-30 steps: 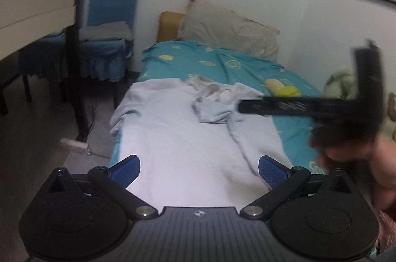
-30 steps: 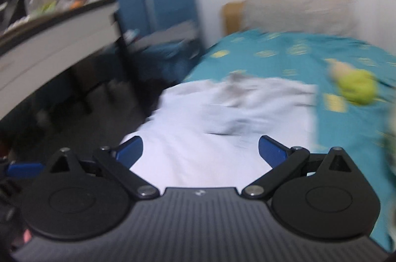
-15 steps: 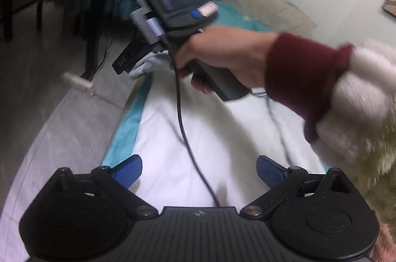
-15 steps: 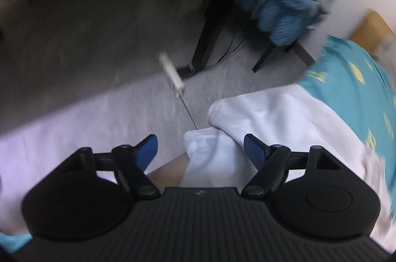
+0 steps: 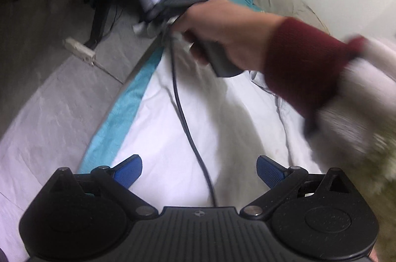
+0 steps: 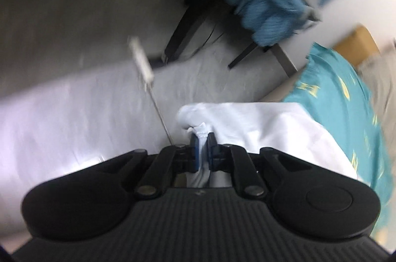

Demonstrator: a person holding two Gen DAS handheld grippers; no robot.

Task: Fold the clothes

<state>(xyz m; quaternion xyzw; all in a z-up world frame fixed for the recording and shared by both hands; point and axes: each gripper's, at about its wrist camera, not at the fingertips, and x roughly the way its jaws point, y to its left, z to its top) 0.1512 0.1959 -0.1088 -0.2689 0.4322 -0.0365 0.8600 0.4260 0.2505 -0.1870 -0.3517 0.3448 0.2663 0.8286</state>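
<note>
we see dim, flat indoor light, brightest on the white garment (image 5: 203,118) ahead of the left gripper (image 5: 199,169). motion blur smears everything beyond the right gripper (image 6: 203,146); fisheye bends the edges.

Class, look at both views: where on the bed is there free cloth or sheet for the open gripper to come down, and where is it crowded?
Free: the white garment between the black cable and the sleeve. Crowded: its far corner by the teal sheet, where the right gripper has just closed on the cloth. The left gripper is open.
</note>
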